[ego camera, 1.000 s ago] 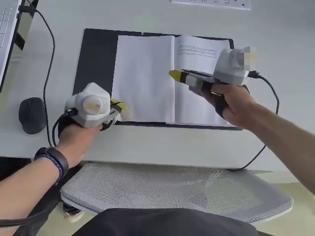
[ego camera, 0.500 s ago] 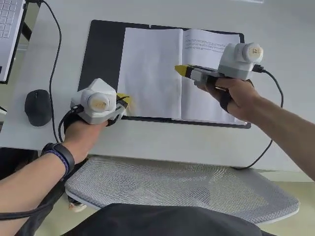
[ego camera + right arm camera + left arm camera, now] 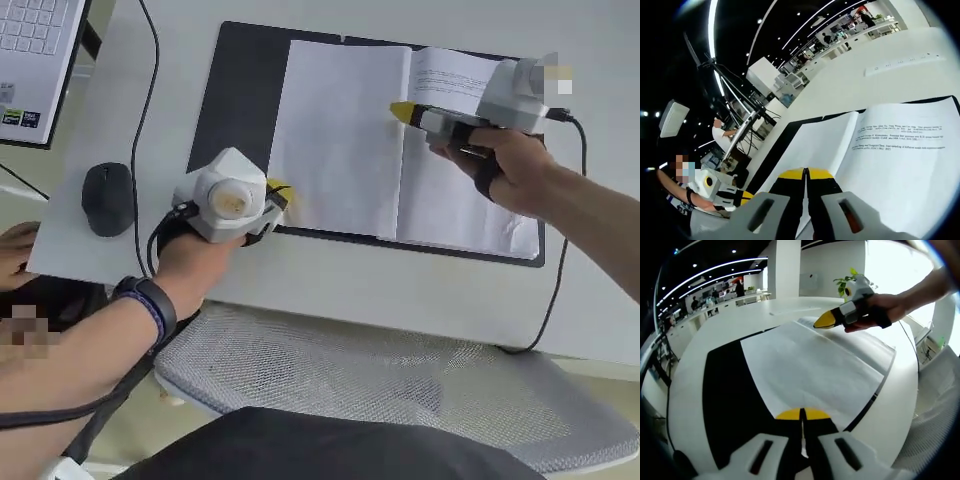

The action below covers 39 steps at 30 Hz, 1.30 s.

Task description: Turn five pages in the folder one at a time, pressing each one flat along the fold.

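Note:
A black folder (image 3: 235, 100) lies open on the white desk. Its left page (image 3: 335, 140) is blank and its right page (image 3: 455, 190) has a few lines of print at the top. My left gripper (image 3: 277, 193) is shut, tips at the near left corner of the blank page (image 3: 805, 360); nothing shows between its jaws. My right gripper (image 3: 402, 112) is shut too, its yellow tip over the fold near the top of the pages. It also shows in the left gripper view as the right gripper (image 3: 827, 320). In the right gripper view the printed page (image 3: 900, 145) lies flat.
A black mouse (image 3: 107, 197) sits left of the folder, with a laptop (image 3: 35, 60) at the far left corner and a cable (image 3: 150, 90) beside it. A mesh chair seat (image 3: 400, 370) lies below the desk edge. A second cable (image 3: 560, 260) trails from the right gripper.
The head camera has shifted, so the folder sits further right and higher. The right gripper has edged slightly up along the fold. The left gripper stays at the page corner.

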{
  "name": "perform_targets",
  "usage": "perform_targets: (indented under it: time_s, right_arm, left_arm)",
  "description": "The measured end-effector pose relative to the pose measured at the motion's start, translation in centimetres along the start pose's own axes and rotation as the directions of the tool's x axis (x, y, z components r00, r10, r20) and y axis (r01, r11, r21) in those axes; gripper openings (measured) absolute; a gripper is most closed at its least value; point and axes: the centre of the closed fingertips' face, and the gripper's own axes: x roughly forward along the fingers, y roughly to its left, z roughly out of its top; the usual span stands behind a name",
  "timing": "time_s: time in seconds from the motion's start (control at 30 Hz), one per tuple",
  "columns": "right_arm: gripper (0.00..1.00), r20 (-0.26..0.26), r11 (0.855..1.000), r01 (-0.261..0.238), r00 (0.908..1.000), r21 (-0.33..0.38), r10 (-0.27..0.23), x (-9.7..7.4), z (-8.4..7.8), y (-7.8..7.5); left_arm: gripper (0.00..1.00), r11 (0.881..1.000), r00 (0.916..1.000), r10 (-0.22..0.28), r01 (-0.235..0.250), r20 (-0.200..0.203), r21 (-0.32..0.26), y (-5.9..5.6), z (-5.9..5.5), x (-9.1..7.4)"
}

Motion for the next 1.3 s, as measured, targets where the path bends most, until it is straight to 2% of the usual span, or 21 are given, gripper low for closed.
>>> perform_targets:
  time_s: [0.13,0.27,0.5,0.83,1.07,1.3]
  right_arm:
    - [0.0,0.0,1.0,0.002,1.0,0.024,-0.002,0.9,-0.1,-1.8]
    - [0.0,-0.018,1.0,-0.008,0.9998,0.025,0.008,1.4,-0.6,-2.4]
    - [0.0,0.007,0.998,-0.038,0.9993,0.051,0.037,1.6,0.1,-2.6]
    - [0.0,0.076,0.996,-0.013,0.9971,0.086,0.006,3.1,3.4,-4.8]
    - [0.0,0.154,0.985,-0.005,0.9878,0.174,-0.022,3.9,5.5,-6.4]
    - [0.0,0.194,0.977,0.004,0.98,0.212,-0.046,4.7,6.7,-7.3]
  left_arm:
    - [0.0,1.0,1.0,0.005,-0.005,-0.003,-0.005,0.0,0.0,0.0]
    - [0.0,1.0,1.0,0.006,-0.006,-0.002,-0.01,0.2,-0.1,0.1]
    - [0.0,1.0,1.0,0.001,-0.001,-0.005,-0.003,0.4,-0.4,0.3]
    - [0.0,1.0,1.0,0.002,-0.002,-0.009,-0.001,0.6,-0.5,0.5]
    - [0.0,1.0,0.9999,-0.001,0.0,-0.013,-0.002,0.6,-0.5,0.6]
    - [0.0,1.0,0.9999,0.002,-0.002,-0.014,-0.003,0.6,-0.5,0.6]
